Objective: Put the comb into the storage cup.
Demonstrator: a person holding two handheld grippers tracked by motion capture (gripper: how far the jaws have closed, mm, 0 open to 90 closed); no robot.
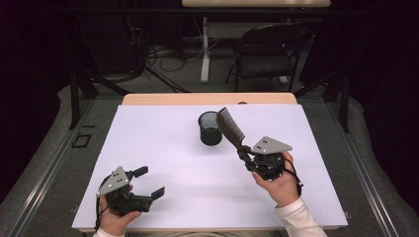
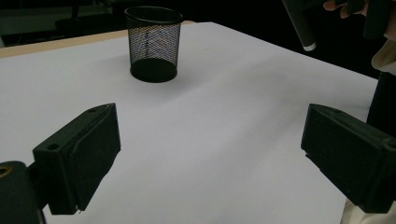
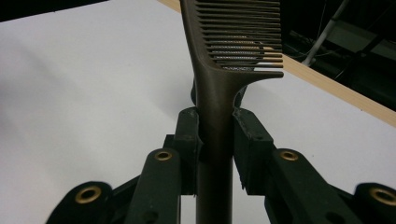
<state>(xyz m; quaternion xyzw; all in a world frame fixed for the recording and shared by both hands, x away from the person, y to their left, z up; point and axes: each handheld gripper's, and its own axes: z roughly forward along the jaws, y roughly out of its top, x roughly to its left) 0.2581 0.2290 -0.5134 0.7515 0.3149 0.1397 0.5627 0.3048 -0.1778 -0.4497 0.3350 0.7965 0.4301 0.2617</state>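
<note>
Clamped between the jaws of the right gripper [image 3: 215, 144], a dark comb [image 3: 224, 74] stands by its handle, teeth end raised and tilted toward the black mesh cup [image 1: 210, 128] just beside it at mid-table. Judging by this, the pick-up is done; what seems left is bringing the comb over the cup's rim and dropping it in, since the cup looks empty. Farther off, the left gripper [image 1: 148, 183] rests near the white table's [image 1: 163, 148] front edge, jaws spread wide, grasping nothing.
</note>
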